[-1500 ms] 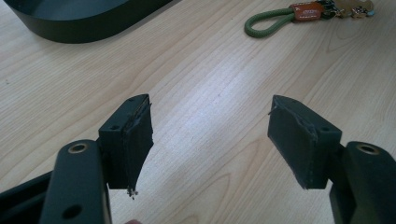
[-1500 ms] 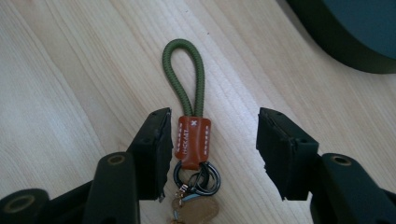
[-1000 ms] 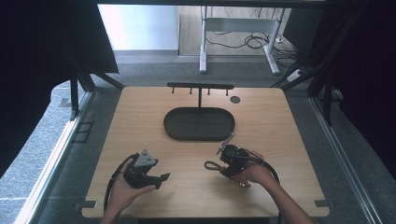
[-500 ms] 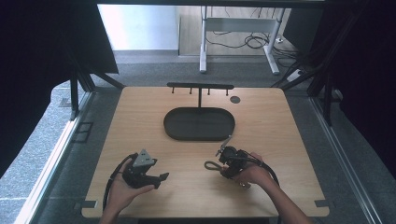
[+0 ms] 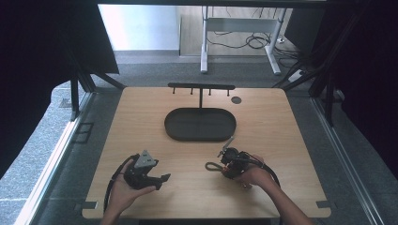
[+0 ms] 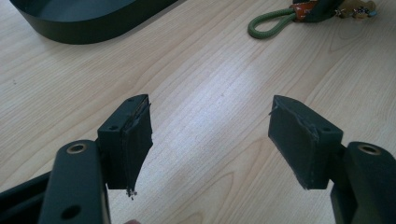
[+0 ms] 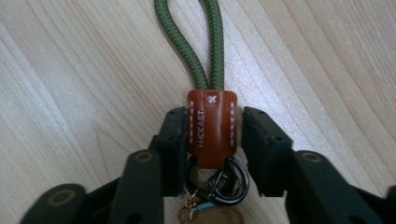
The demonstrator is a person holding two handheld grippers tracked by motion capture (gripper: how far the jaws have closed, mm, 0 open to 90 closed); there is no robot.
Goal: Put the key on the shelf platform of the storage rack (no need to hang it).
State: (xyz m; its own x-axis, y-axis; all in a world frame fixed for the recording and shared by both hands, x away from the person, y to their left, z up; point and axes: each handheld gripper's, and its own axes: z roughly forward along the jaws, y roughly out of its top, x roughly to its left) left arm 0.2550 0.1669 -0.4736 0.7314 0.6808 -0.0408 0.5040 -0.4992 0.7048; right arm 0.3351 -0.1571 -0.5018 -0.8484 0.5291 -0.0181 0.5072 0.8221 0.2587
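Observation:
A keychain lies on the wooden table: a green cord loop (image 7: 189, 42), a brown leather tab (image 7: 212, 126) and dark metal rings (image 7: 219, 184). My right gripper (image 7: 212, 140) has just been closing, and its jaws now stand shut on the leather tab between them. In the high view this gripper (image 5: 226, 163) lies low at the front right, with the green loop (image 5: 213, 166) sticking out to its left. My left gripper (image 5: 162, 178) rests at the front left, open (image 6: 210, 135) over bare wood. The green loop (image 6: 271, 25) is far ahead of the left gripper.
A black oval tray (image 5: 199, 124) sits mid-table, just behind the right gripper. Behind it stands a low black rack with hooks (image 5: 201, 87), and a small dark disc (image 5: 236, 100) lies to the rack's right. The table's front edge is close to both hands.
Both hands and the keychain stay where they were in the high view; no shift is visible there.

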